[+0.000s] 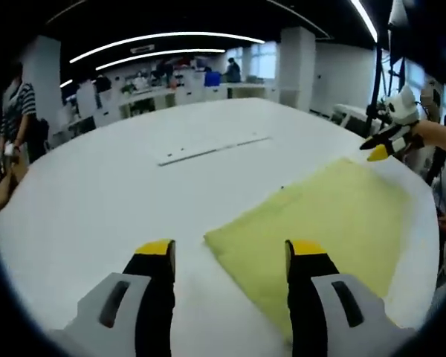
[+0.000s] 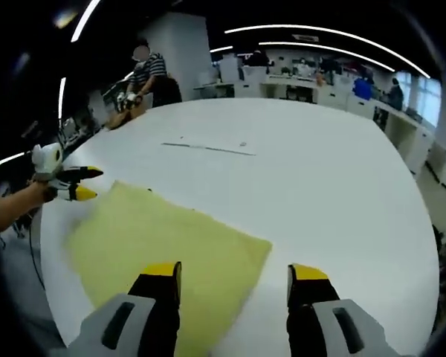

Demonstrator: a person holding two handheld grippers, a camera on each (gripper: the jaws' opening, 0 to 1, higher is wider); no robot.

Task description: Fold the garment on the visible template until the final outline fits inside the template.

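A flat yellow-green garment (image 1: 323, 219) lies as a rough rectangle on the white table (image 1: 119, 186), its outline straight-edged. My left gripper (image 1: 231, 253) is open over its near corner, and the right-hand jaw overlaps the cloth. In the right gripper view the garment (image 2: 156, 238) reaches under my open right gripper (image 2: 236, 271), whose left-hand jaw covers its edge. The right gripper (image 1: 380, 146) hangs at the cloth's far corner in the left gripper view. The left gripper (image 2: 79, 184) sits by the opposite corner in the right gripper view. A thin pale line (image 1: 212, 149) marks the table beyond the cloth.
A person in a striped shirt (image 2: 147, 71) stands at the table's far edge, also seen at the left (image 1: 15, 111) in the left gripper view. Desks and monitors (image 1: 171, 89) fill the room behind. The table's rounded edge (image 2: 420, 245) runs close to the right.
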